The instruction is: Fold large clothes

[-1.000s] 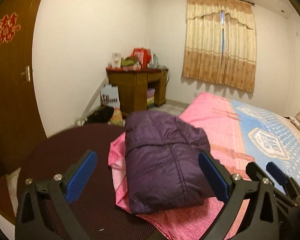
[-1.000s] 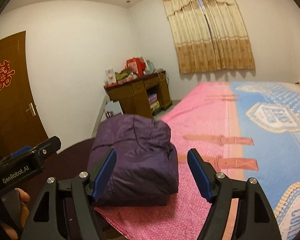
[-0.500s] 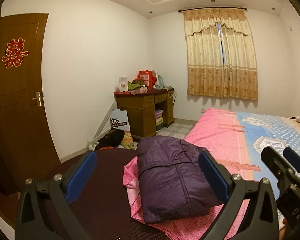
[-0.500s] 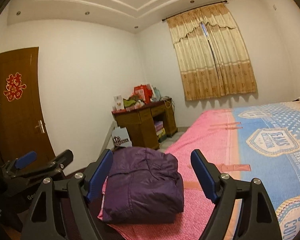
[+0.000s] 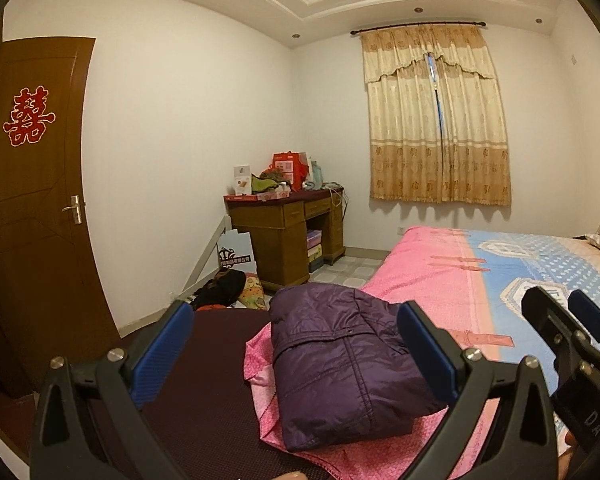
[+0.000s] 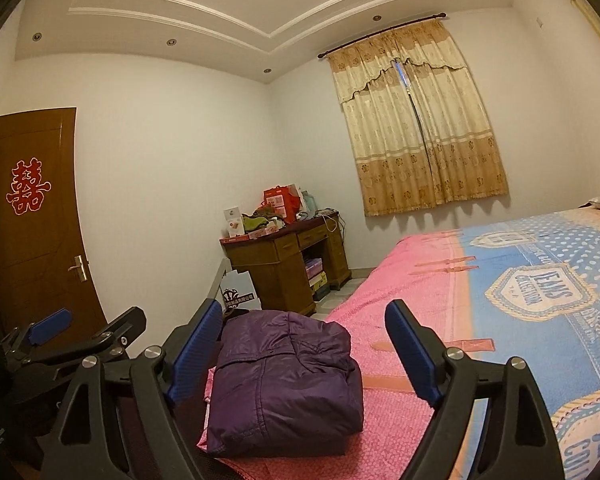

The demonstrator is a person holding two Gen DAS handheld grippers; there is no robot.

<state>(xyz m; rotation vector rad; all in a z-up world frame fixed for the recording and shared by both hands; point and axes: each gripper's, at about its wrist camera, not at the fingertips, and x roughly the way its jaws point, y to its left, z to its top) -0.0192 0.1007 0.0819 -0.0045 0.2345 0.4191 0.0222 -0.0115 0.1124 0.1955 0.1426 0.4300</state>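
A folded purple padded jacket [image 5: 340, 368] [image 6: 284, 380] lies on the near corner of the pink bed cover [image 5: 432, 280] [image 6: 412, 288]. My left gripper [image 5: 294, 308] is open, held back from the jacket and above it, with nothing between its blue pads [image 5: 160, 352]. My right gripper [image 6: 303, 308] hovers to the right of it, also clear of the jacket; its jaws are opening and hold nothing. Each gripper shows at the edge of the other's view: the right gripper [image 5: 572, 320] and the left gripper [image 6: 80, 336].
A dark maroon surface [image 5: 204, 380] shows left of the turned-back cover. Beyond stand a cluttered wooden desk [image 5: 284, 232], bags on the floor [image 5: 228, 284], a brown door [image 5: 32, 200] and a curtained window [image 5: 436, 120]. The bed runs off to the right.
Both grippers drew back and rose, tipping up, so the jacket sits lower and smaller and more ceiling shows. The right jaws spread slightly wider. The jacket has not moved.
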